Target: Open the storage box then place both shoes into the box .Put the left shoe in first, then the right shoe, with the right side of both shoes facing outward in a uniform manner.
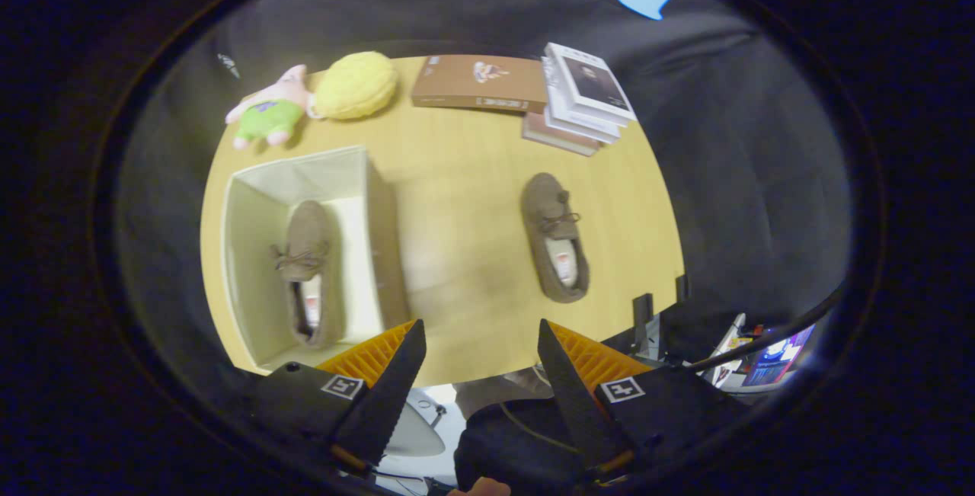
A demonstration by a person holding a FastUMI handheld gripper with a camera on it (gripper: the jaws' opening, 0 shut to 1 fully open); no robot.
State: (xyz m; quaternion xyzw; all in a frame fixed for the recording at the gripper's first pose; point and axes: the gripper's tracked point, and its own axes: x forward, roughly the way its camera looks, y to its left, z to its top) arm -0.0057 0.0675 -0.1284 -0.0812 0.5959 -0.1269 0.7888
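Hand-held gripper (pixel 481 336) released, fingers spread wide and empty, raised above the near edge of the table (pixel 465 199). Open box (pixel 381 214) ahead of the left finger, one shoe (pixel 306 267) lying flat inside it, toe pointing away. Second shoe (pixel 554 237) on the bare table beyond the right finger, well apart from the box, toe also pointing away. Along the far edge: plush toy (pixel 268 111), yellow cushion (pixel 355 84), brown carton (pixel 478 81), stack of books (pixel 586 96).
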